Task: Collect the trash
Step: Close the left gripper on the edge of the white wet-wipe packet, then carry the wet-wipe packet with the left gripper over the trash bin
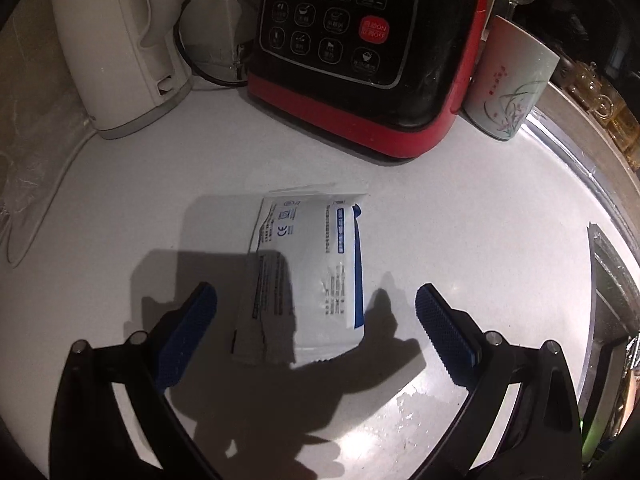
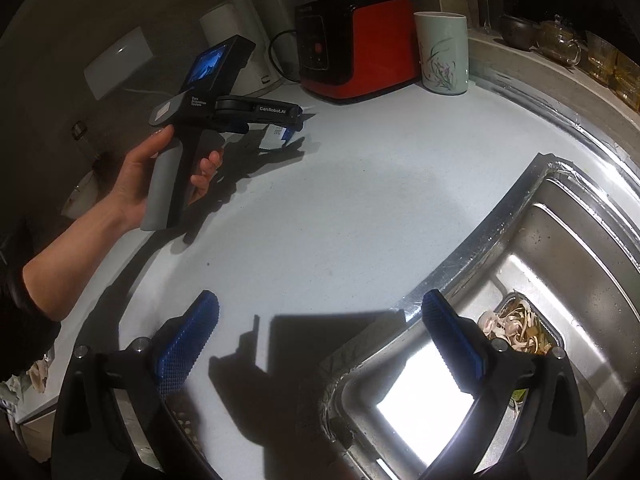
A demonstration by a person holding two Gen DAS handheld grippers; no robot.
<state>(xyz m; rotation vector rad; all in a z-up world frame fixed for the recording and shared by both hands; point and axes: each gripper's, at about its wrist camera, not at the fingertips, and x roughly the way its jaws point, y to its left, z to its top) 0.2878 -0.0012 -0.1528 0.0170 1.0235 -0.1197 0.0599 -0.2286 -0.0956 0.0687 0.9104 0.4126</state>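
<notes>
The left gripper [image 1: 316, 308] is hovering spread wide around the near end of the light, crinkly wrapper [image 1: 316, 276] lying flat on the counter [image 1: 460, 208], likely easiest pinched by its near edge, while the right gripper [image 2: 320, 320] is waiting wide and empty.

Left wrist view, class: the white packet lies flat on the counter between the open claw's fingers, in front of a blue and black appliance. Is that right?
Not quite. The appliance is red and black, not blue; the left wrist view shows it. The rest holds: the packet lies flat on the counter, between the open left claw's fingers.
</notes>
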